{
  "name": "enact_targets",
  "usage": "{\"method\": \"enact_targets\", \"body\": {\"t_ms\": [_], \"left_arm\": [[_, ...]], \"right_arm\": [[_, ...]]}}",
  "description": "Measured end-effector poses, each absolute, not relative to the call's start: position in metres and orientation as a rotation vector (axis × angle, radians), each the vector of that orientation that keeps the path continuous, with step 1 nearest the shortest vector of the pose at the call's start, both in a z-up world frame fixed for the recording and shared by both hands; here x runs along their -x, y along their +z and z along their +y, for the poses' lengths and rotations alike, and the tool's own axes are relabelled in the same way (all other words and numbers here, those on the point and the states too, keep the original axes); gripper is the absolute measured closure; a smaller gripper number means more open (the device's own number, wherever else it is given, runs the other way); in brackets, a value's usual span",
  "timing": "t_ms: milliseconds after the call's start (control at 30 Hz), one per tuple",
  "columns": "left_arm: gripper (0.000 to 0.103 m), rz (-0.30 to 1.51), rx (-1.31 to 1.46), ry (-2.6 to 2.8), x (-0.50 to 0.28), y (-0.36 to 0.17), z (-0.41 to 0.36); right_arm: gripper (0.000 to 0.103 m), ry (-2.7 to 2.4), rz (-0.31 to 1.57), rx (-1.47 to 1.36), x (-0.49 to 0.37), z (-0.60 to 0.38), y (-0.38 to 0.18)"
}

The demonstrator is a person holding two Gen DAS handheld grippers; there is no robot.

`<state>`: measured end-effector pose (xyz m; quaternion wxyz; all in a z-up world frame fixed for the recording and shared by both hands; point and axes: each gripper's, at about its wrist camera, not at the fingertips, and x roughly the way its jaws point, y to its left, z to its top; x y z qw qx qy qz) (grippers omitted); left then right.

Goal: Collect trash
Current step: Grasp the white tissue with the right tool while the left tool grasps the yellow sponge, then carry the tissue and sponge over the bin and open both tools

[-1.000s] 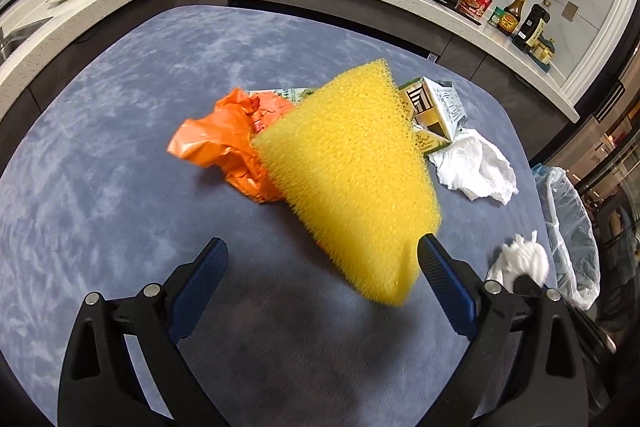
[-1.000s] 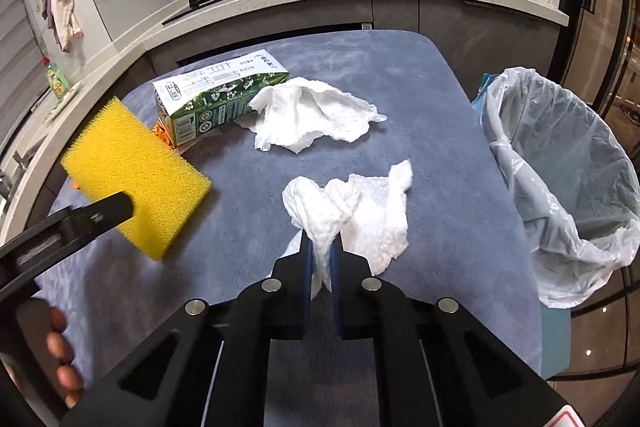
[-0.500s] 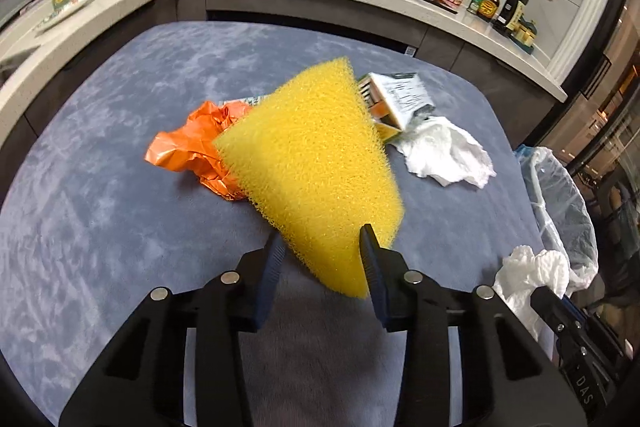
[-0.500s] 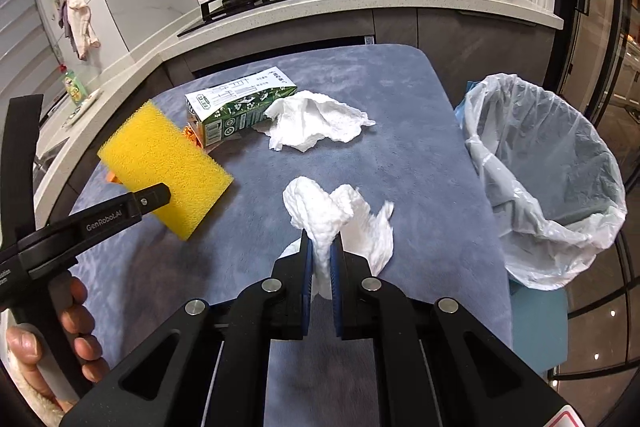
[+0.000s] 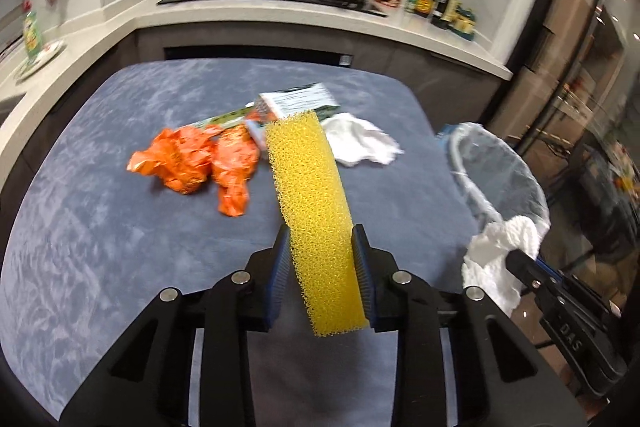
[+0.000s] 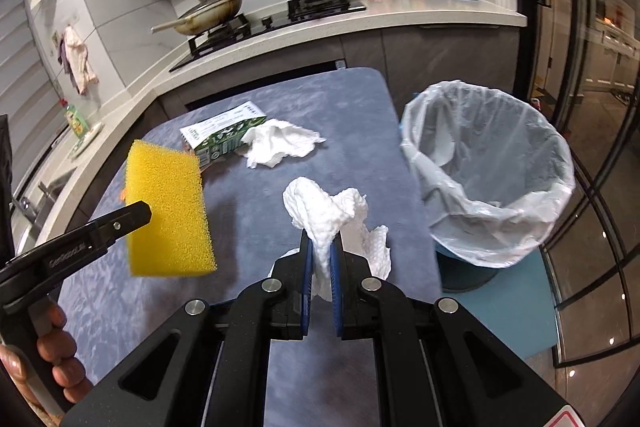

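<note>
A yellow rectangular coarse sponge [image 5: 316,227] is being squeezed edge-on between the closing pads of the left gripper [image 5: 320,271], clear of the blue-grey mottled table [image 5: 100,227]. A crumpled white paper towel [image 6: 324,219] is being pinched tightly by the right gripper [image 6: 321,267], beside the white-lined bin [image 6: 488,163]. Orange plastic wrapper [image 5: 192,163], green-white carton [image 6: 220,135] and another white tissue [image 6: 280,143] are lying on the table beyond.

left wrist: down over table [image 5: 100,227], blurry | right wrist: likewise | shared: bin [image 6: 500,187]
</note>
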<state>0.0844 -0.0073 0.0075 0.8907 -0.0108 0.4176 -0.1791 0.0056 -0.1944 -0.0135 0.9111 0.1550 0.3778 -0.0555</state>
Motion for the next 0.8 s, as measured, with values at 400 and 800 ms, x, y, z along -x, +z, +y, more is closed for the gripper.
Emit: {"method": "enact_targets", "body": {"t_ms": [400, 800], "left_arm": [[0.074, 0.829, -0.070, -0.504, -0.065, 0.033, -0.075], [0.074, 0.797, -0.129, -0.657, -0.079, 0.046, -0.167]], "right_arm": [[0.095, -0.184, 0.713, -0.371, 0.019, -0.241, -0.001], [0.095, -0.319, 0.636, -0.385, 0.012, -0.319, 0.014]]}}
